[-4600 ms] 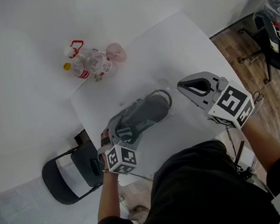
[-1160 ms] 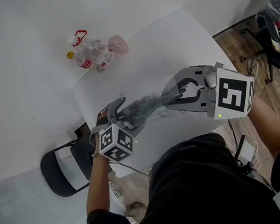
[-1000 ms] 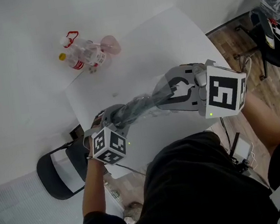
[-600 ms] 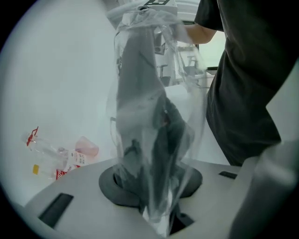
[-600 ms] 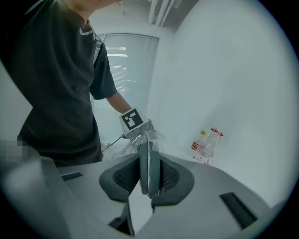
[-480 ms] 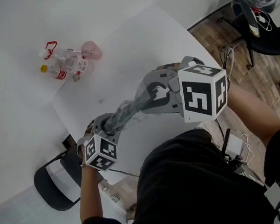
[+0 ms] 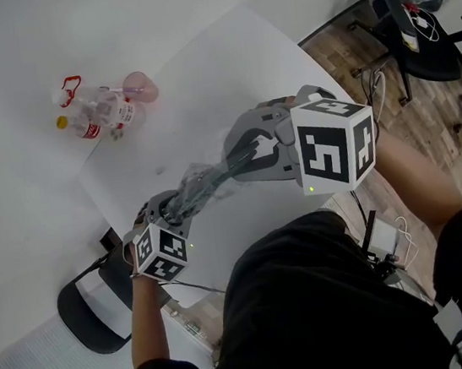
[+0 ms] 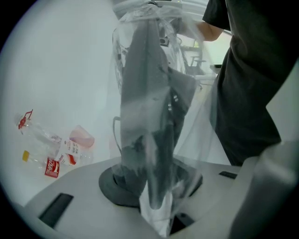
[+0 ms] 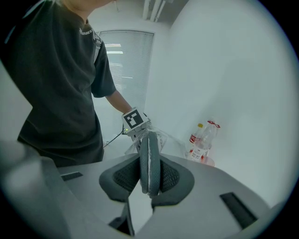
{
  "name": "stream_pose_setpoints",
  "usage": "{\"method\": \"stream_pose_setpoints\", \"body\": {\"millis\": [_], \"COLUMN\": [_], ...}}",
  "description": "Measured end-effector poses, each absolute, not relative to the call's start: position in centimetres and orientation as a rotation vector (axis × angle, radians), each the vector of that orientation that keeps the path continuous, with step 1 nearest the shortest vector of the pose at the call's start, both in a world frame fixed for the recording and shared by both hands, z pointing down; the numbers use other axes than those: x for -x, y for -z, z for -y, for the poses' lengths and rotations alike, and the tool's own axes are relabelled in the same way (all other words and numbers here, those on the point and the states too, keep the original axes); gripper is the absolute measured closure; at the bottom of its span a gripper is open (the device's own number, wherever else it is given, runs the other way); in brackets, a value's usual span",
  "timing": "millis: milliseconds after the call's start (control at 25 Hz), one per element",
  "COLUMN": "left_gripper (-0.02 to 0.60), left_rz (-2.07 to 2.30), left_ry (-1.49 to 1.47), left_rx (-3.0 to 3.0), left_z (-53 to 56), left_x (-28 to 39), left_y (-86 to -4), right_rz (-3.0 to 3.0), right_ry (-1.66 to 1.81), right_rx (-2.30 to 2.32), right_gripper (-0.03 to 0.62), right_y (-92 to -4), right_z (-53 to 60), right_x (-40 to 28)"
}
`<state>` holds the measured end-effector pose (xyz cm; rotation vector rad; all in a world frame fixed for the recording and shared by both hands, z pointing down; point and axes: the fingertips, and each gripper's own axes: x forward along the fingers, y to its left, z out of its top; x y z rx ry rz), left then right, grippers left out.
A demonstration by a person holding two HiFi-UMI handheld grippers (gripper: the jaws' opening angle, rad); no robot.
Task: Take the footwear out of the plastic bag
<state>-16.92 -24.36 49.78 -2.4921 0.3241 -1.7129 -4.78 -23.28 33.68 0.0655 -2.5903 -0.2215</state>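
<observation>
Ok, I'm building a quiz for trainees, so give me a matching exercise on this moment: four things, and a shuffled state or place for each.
Things:
1. left gripper
2. right gripper
3. bottles
4. footwear

States or places:
a. lying beside a pink cup
b. clamped on the plastic bag
c. grey, stretched between both grippers
d. clamped on the footwear

Pairs: 1-b, 2-d, 3-a, 4-c

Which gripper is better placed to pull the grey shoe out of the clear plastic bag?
Right. The right gripper clamps the grey shoe's end directly, ready to pull; the left gripper is shut on the clear plastic bag's far end, anchoring it.
</observation>
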Motion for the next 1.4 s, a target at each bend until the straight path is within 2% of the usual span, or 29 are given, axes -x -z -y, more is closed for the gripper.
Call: {"method": "stream_pose_setpoints", "body": {"millis": [320,600,1000,1160,1240,1400], "left_gripper": [0.44,0.469,0.48,0.488,0.49,0.491], "left_rz": [-0.323,-0.377,-0.397,-0.422,-0.413,-0.397], "left_ry": [1.791,1.793,1.864,1.853,1.848,1.849], "left_rx": [2.461,2.459,2.436,2.46,2.474,2.488], "left_z": [24.4,24.4,24.0,24.1,23.7,22.9], "left_x": [18.0,19.4,20.2,19.6,19.1,18.3], "left_y": [-50.5,-50.9,-51.1,-50.8,-50.8,-50.9], "right_rz": [2.566,2.601,2.585,2.604,2.584,2.546], "right_ry": [0.207,0.185,0.166,0.165,0.188,0.242], "right_rx": [-0.069,-0.094,-0.096,-0.095,-0.079,-0.058], "right_gripper": [0.517,0.517,0.516,0.497,0.464,0.464], "right_y": [-33.7,-33.1,-34.3,-34.0,-34.3,-35.1], "right_z": [23.5,23.7,23.4,23.2,22.7,22.1], "right_x": [4.0,3.8,4.1,4.1,4.2,4.2]}}
